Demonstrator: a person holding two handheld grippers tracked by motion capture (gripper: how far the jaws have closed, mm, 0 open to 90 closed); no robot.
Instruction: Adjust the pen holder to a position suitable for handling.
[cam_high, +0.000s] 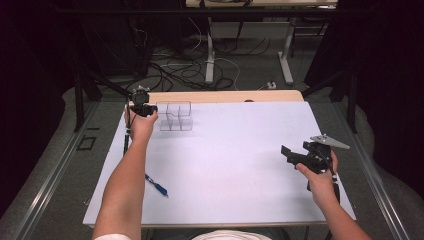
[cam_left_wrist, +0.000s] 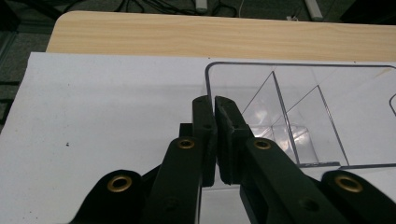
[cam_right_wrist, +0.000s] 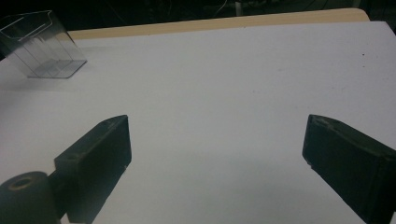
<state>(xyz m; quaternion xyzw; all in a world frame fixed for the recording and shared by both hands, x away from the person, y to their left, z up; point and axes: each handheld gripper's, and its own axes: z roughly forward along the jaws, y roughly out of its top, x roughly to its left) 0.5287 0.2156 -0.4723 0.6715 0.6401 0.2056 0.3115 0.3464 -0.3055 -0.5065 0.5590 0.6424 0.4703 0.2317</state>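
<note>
Clear organiser (cam_high: 175, 116): one, with divided compartments holding nothing visible, at eleven o'clock on the white table (cam_high: 225, 170) in the high view. Pen (cam_high: 157, 185): one, blue, at seven o'clock. Grippers: two; left gripper (cam_high: 152, 111) at the organiser's left wall, right gripper (cam_high: 286, 154) at three o'clock.

Left gripper view: jaws pinched nearly together on the organiser's (cam_left_wrist: 299, 112) near wall.

Right gripper view: jaws spread wide, empty; organiser (cam_right_wrist: 42, 46) at ten o'clock.

Dim pics, dark bg, soft focus.
</note>
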